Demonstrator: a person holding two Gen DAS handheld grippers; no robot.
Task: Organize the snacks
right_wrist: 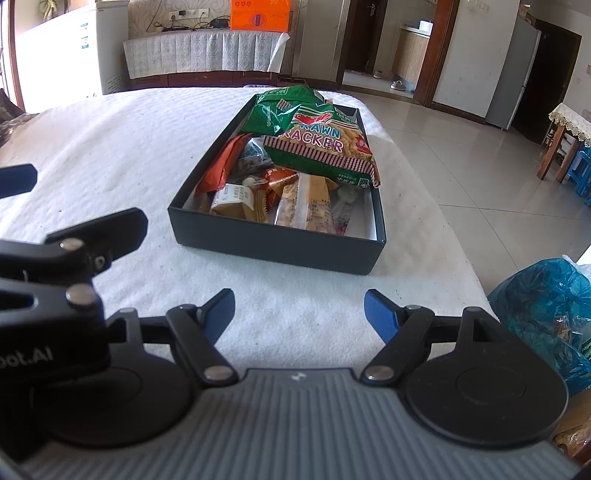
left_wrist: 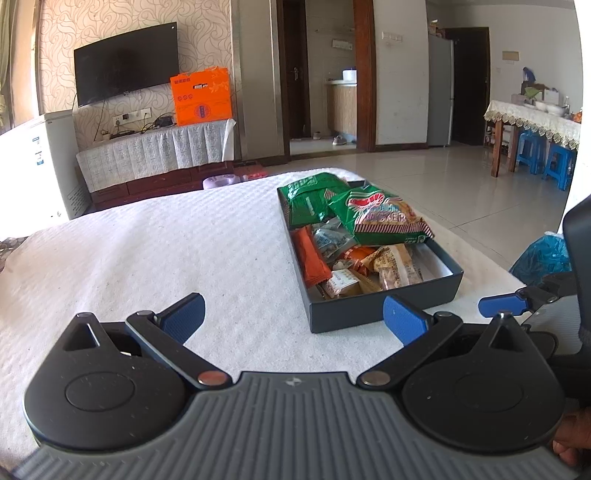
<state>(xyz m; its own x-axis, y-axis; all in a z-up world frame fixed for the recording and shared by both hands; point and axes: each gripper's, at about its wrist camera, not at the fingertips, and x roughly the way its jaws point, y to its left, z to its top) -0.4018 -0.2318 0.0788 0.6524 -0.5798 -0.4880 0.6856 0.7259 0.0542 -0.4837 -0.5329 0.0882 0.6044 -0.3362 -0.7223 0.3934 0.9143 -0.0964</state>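
A dark blue box [left_wrist: 384, 314] [right_wrist: 273, 243] stands on the white quilted cloth [left_wrist: 166, 251] [right_wrist: 110, 147]. It holds several snack packets: a green prawn cracker bag [left_wrist: 384, 218] [right_wrist: 321, 147] on top, another green bag [left_wrist: 310, 195] [right_wrist: 277, 110] behind, an orange packet [left_wrist: 310, 258] [right_wrist: 221, 166] and small tan packets [left_wrist: 395, 266] [right_wrist: 303, 206]. My left gripper [left_wrist: 293, 319] is open and empty, just short of the box's near left corner. My right gripper [right_wrist: 299, 314] is open and empty, in front of the box's near wall.
A blue plastic bag [left_wrist: 543, 254] [right_wrist: 546, 317] sits off the cloth's right edge. Beyond the table are a TV cabinet with an orange box [left_wrist: 201, 96] [right_wrist: 258, 14], a white freezer [left_wrist: 33, 162], tiled floor [right_wrist: 461, 147] and a dining table with blue stools [left_wrist: 532, 151].
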